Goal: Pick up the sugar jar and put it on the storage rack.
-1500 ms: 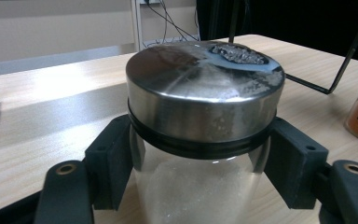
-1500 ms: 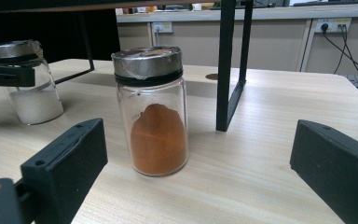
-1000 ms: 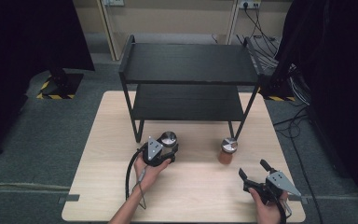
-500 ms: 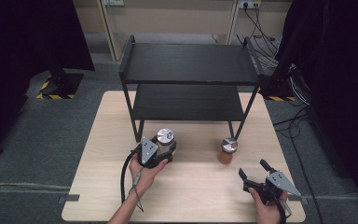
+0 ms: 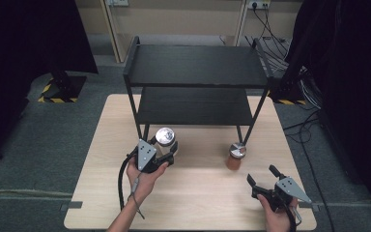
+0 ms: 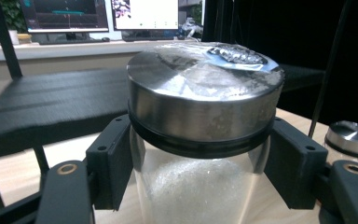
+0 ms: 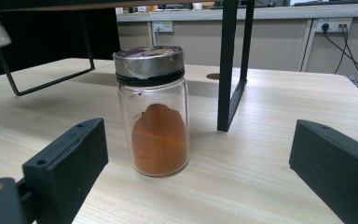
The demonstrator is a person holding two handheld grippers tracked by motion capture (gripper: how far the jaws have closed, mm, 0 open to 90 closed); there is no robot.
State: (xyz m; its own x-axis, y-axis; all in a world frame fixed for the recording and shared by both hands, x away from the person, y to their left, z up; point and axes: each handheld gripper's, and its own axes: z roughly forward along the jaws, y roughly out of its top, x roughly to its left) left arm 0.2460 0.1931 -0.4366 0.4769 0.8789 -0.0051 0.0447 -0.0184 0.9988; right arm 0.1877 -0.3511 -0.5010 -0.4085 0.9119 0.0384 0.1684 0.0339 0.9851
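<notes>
The left tongs (image 5: 166,153) are closed on a glass jar (image 5: 164,140) with a steel lid, the two black jaws pressing the glass on opposite sides just under the lid's black collar, as the left gripper view confirms with the jar (image 6: 200,154) seated squarely between them. The jar stands upright in the grip and holds a white granular substance that fills the visible part of the glass. In the high view it sits near the left front leg of the black two-tier shelf (image 5: 198,67), in front of the lower tier; whether its base touches the tabletop (image 5: 203,198) cannot be told from these views. The left hand (image 5: 145,176) grips the tool from below. The right tongs (image 5: 261,178) rest at the right front part of the tabletop, jaws spread wide and holding nothing. A second glass jar (image 5: 235,155), also with a steel lid, stands upright on the tabletop ahead of them, well apart from both jaws; in the right gripper view this jar (image 7: 156,112) lies between the lines of the two jaws but farther out, beside a shelf leg (image 7: 230,65). It holds an orange-brown powder, heaped to roughly half the height of the glass.
</notes>
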